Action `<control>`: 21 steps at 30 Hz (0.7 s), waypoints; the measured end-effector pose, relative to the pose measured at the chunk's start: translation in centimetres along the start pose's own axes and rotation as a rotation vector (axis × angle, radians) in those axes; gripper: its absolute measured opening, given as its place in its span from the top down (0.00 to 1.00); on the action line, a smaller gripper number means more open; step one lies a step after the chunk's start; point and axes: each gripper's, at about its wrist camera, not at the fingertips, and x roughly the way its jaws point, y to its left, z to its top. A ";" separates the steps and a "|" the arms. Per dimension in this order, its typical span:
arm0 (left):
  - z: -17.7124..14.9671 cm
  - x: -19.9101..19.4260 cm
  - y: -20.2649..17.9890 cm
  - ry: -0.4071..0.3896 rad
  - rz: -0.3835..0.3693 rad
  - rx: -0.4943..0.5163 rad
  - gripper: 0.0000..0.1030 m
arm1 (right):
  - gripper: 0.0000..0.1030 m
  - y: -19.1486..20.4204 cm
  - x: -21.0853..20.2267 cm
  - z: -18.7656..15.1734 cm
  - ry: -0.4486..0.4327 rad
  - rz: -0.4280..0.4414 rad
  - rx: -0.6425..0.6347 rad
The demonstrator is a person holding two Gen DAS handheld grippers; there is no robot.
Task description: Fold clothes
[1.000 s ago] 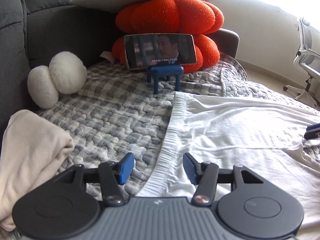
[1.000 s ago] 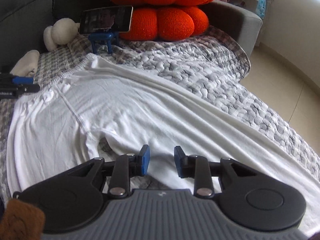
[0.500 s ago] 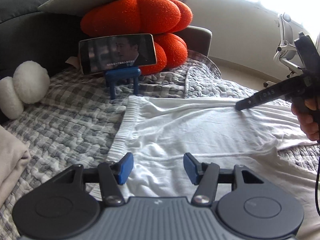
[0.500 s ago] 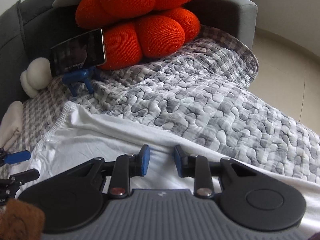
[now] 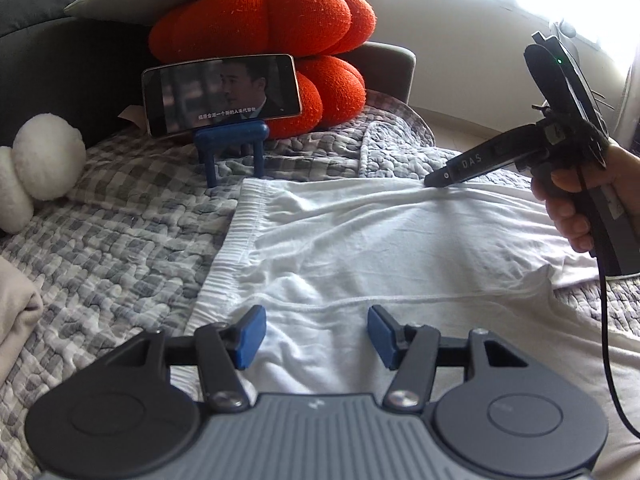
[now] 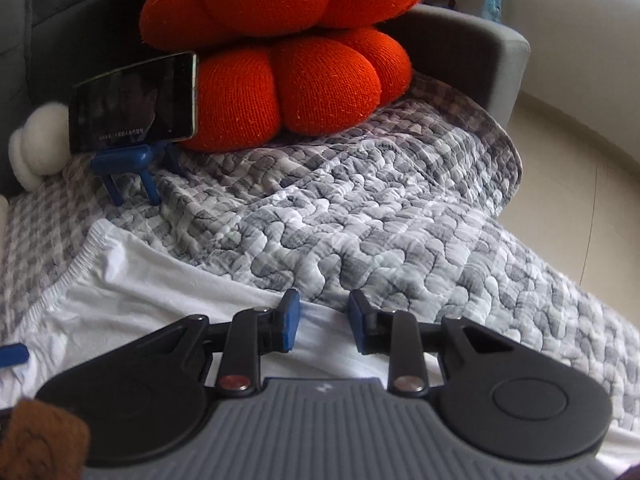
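Observation:
White trousers with a ribbed waistband lie spread on a grey checked quilt. My left gripper hovers open over the near part of the trousers, just right of the waistband, with nothing between its pads. My right gripper sits at the far edge of the trousers, jaws a narrow gap apart, with the cloth's edge lying under the gap. In the left wrist view a hand holds the right gripper, its tip down on that far edge.
A phone on a blue stand leans against orange pumpkin cushions at the back. A white plush and a folded beige cloth lie at the left. The sofa arm and bare floor are on the right.
The left gripper has shifted right, from the waistband's edge to over the trousers. The right gripper has travelled from the middle of the trousers to their far edge.

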 end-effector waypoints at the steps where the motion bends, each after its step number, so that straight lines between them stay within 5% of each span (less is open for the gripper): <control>1: 0.0 -0.1 0.1 -0.001 0.000 0.000 0.44 | 0.70 0.3 -0.2 0.0 -0.006 -0.009 -0.024; 7: -0.2 -0.1 0.4 0.002 -0.004 -0.007 0.43 | 0.70 0.9 -0.3 -0.1 0.003 0.018 -0.122; 9: -0.2 -0.1 0.3 0.001 -0.010 -0.003 0.43 | 0.81 1.6 0.0 -0.4 0.005 0.006 -0.180; 10: -0.2 -0.1 0.2 0.001 -0.012 -0.001 0.43 | 1.00 1.5 0.0 -0.3 0.004 0.014 -0.174; 21: -0.5 -0.5 -0.2 -0.006 -0.027 0.005 0.43 | 1.00 1.5 0.5 0.2 -0.034 -0.044 -0.191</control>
